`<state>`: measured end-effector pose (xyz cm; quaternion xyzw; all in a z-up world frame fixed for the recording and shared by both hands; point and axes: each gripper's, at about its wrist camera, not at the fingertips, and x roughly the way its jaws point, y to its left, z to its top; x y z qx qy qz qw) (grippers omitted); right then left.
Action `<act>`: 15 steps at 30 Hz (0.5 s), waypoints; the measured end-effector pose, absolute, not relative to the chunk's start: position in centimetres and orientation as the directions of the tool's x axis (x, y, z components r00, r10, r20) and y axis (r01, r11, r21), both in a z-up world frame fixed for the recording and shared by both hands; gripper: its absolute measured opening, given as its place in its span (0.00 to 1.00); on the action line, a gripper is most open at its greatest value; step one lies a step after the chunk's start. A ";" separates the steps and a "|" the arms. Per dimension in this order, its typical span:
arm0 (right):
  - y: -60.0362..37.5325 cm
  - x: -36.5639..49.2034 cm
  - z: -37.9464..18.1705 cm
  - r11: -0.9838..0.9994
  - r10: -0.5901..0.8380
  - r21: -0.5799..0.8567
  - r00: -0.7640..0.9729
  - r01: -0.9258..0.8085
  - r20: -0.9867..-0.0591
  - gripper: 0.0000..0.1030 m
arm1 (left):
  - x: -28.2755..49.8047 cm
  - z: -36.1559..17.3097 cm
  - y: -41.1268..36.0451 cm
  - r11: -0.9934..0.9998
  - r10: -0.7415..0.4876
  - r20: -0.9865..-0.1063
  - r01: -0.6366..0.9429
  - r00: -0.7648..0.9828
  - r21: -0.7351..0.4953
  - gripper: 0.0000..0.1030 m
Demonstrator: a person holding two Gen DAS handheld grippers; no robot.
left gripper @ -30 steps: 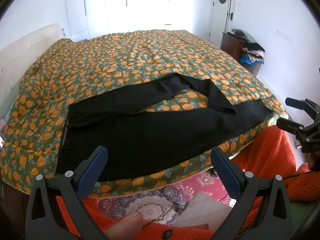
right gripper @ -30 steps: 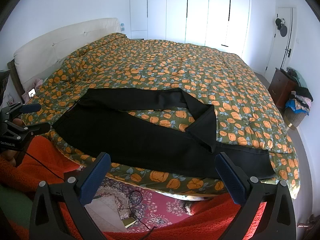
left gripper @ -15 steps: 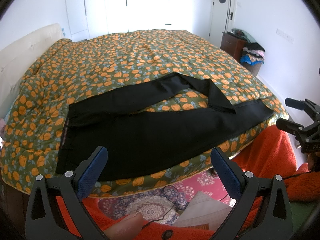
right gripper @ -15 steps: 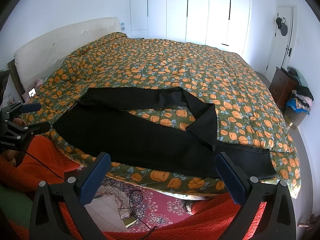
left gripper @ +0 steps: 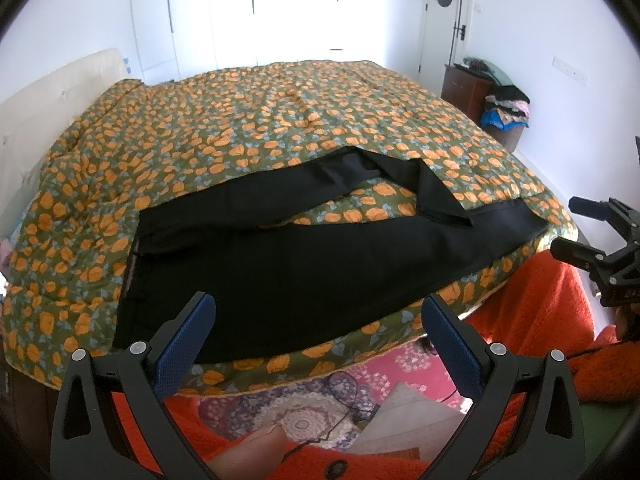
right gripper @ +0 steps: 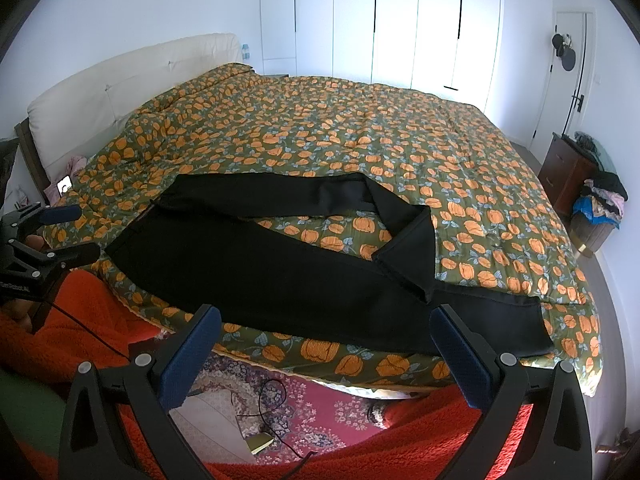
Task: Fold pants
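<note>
Black pants point(left gripper: 304, 256) lie spread along the near edge of the bed point(left gripper: 280, 120), centre of both frames. Waistband point(left gripper: 132, 268) sits at lower left in the left wrist view; near leg runs straight out to the right, hem point(right gripper: 516, 320) close to the bed's corner. Far leg point(right gripper: 280, 192) lies splayed away, its lower part doubled back so the cuff point(right gripper: 408, 256) rests across the near leg. Patterned quilt shows in the gap between the legs.

We hold both tools back from the bed, neither touching cloth. Left hand-held gripper point(left gripper: 316, 336): jaws wide apart, nothing between them. Right hand-held gripper point(right gripper: 324, 352): the same, spread and empty.

Our judgement: folding not yet begun. First step likely is to straighten the doubled-back leg and lay it over the near one. To do that well, we should pinch the cuff with the right tool and steady the waistband with the left, pull the leg flat before stacking, and match the seams. Fabric looks thin and limp; it may sag or slip off the bed's edge.

Bed wears a green quilt with orange flowers; pale headboard point(right gripper: 132, 80) at upper left. White wardrobe doors point(right gripper: 380, 20) behind. Dark cabinet point(right gripper: 568, 168) and a clothes pile point(right gripper: 600, 200) at right. Pink patterned rug point(right gripper: 320, 420) below, orange sleeves point(left gripper: 540, 300) at frame edges.
</note>
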<state>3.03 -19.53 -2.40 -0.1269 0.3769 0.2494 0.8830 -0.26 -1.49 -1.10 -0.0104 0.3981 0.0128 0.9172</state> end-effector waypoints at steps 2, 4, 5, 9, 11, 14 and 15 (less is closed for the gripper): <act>-19.4 3.0 -2.5 0.842 0.345 -0.035 0.588 -0.538 -0.731 1.00 | -0.3 -1.1 -1.3 0.999 0.019 -0.729 -0.034 0.684 -0.007 1.00; -19.3 2.8 -2.5 0.841 0.347 -0.039 0.594 -0.539 -0.726 1.00 | -0.3 -1.2 -1.2 0.999 0.019 -0.732 -0.037 0.681 -0.009 1.00; -19.3 2.7 -2.5 0.840 0.347 -0.043 0.597 -0.540 -0.724 1.00 | -0.3 -1.3 -1.1 0.999 0.019 -0.734 -0.037 0.678 -0.009 1.00; -19.6 2.6 -2.7 0.840 0.343 -0.048 0.597 -0.541 -0.725 1.00 | 0.0 -1.3 -1.1 0.999 0.027 -0.735 -0.035 0.678 0.004 1.00; -19.9 2.7 -3.0 0.847 0.341 -0.037 0.594 -0.531 -0.729 1.00 | 0.0 -1.3 -1.0 0.999 0.032 -0.731 -0.034 0.682 0.012 1.00; -20.5 3.1 -2.9 0.853 0.339 -0.026 0.592 -0.522 -0.731 1.00 | 0.1 -1.3 -1.1 0.999 0.042 -0.729 -0.035 0.683 0.024 1.00; -20.7 3.2 -2.9 0.854 0.340 -0.025 0.593 -0.520 -0.730 1.00 | 0.2 -1.4 -1.0 0.999 0.048 -0.729 -0.039 0.683 0.029 1.00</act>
